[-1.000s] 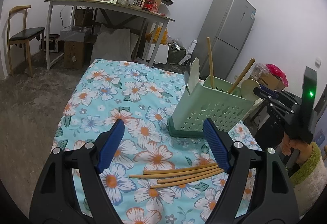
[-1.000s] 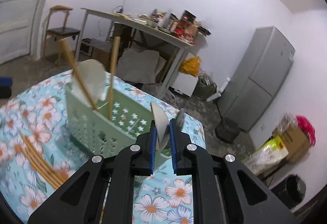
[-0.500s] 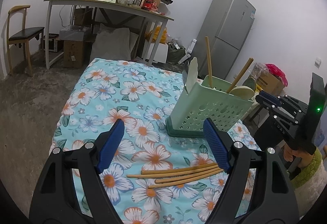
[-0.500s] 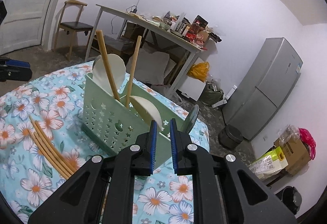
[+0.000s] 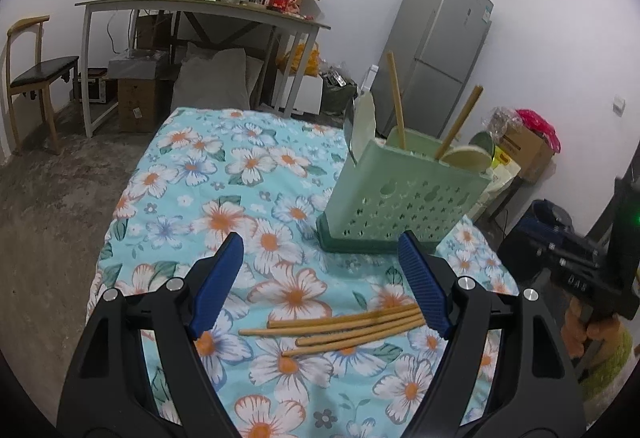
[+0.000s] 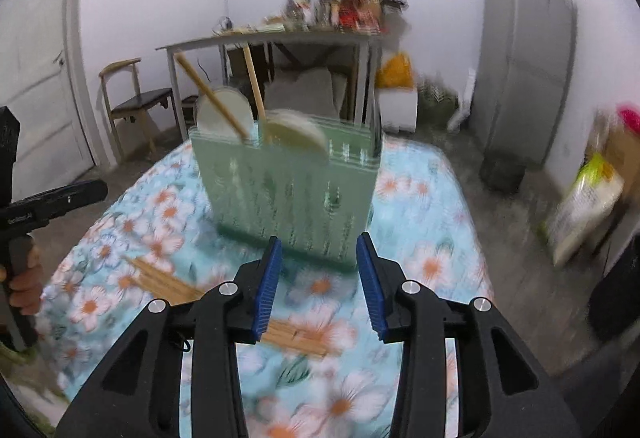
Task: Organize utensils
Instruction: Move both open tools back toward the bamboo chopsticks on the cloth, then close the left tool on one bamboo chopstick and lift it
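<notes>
A pale green perforated utensil basket (image 5: pixel 404 194) stands on the floral tablecloth (image 5: pixel 224 198). It holds wooden-handled spoons and light-coloured ladles; it also shows, blurred, in the right wrist view (image 6: pixel 296 190). Several wooden chopsticks (image 5: pixel 340 328) lie on the cloth just in front of my left gripper (image 5: pixel 320 278), which is open and empty above them. My right gripper (image 6: pixel 320 278) is open and empty, a short way back from the basket, with chopsticks (image 6: pixel 168 284) below and to its left.
A cluttered grey desk (image 5: pixel 208 6), a wooden chair (image 5: pixel 36 74) and a silver fridge (image 5: pixel 436 50) stand beyond the table. Boxes and bags (image 5: pixel 524 142) sit on the floor at the right. The right gripper's body (image 5: pixel 592 270) is at the table's right edge.
My right gripper let the light-coloured spoon go into the basket, opened, and pulled back fast. My left gripper stayed open over the chopsticks, nearly still.
</notes>
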Tool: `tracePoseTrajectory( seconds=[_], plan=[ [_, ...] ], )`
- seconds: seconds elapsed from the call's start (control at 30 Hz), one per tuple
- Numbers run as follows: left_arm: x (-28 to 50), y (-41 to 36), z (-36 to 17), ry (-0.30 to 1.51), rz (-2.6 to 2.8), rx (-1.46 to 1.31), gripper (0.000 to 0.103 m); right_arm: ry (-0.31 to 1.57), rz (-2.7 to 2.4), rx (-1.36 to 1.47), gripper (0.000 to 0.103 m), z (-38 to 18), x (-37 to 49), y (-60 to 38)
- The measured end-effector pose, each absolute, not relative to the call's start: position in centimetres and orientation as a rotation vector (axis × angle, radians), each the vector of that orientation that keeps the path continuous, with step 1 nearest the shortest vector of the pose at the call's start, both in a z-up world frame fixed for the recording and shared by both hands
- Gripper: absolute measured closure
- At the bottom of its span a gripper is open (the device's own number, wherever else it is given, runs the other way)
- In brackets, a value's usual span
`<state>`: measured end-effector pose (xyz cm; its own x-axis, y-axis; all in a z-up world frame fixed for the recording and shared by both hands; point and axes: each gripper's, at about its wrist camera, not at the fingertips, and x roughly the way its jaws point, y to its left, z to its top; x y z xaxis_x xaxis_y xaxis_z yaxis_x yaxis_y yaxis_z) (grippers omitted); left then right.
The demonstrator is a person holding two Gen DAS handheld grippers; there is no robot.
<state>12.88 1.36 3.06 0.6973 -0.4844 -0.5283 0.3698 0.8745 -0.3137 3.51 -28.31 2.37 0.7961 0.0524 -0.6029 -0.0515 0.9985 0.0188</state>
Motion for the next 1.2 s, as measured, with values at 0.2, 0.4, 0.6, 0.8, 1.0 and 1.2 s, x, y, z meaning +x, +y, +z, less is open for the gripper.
tracePoseTrajectory(
  seconds=[0.2,0.4,0.6,0.8,1.0,1.2],
  plan=[
    [12.4,0.5,1.2,0.712,-0.495,-0.161,0.028,0.796,0.028,0.116,0.065,-2.7,2.2,-27.8],
    [11.0,-0.9,-1.4,0.82,-0.574,-0.165,0.028,0.881,-0.008,0.128,0.065,-5.9,1.9,-27.1],
    [10.6,-2.1,-3.8,0.923,-0.647,-0.218,0.046,0.892,-0.024,0.112,0.065,-6.5,1.8,-27.5],
    [12.9,-0.7,-7.2,1.08,-0.62,-0.512,0.055,0.894,-0.023,0.147,0.065,-6.8,1.8,-28.6],
    [14.7,1.9,-9.4,1.119,-0.575,-0.847,0.061,0.894,-0.018,0.17,0.065,-7.1,1.9,-29.0],
    [14.3,2.7,-10.6,1.143,-0.485,-0.932,0.087,0.884,-0.015,0.187,0.065,-7.1,1.8,-29.3]
  ],
)
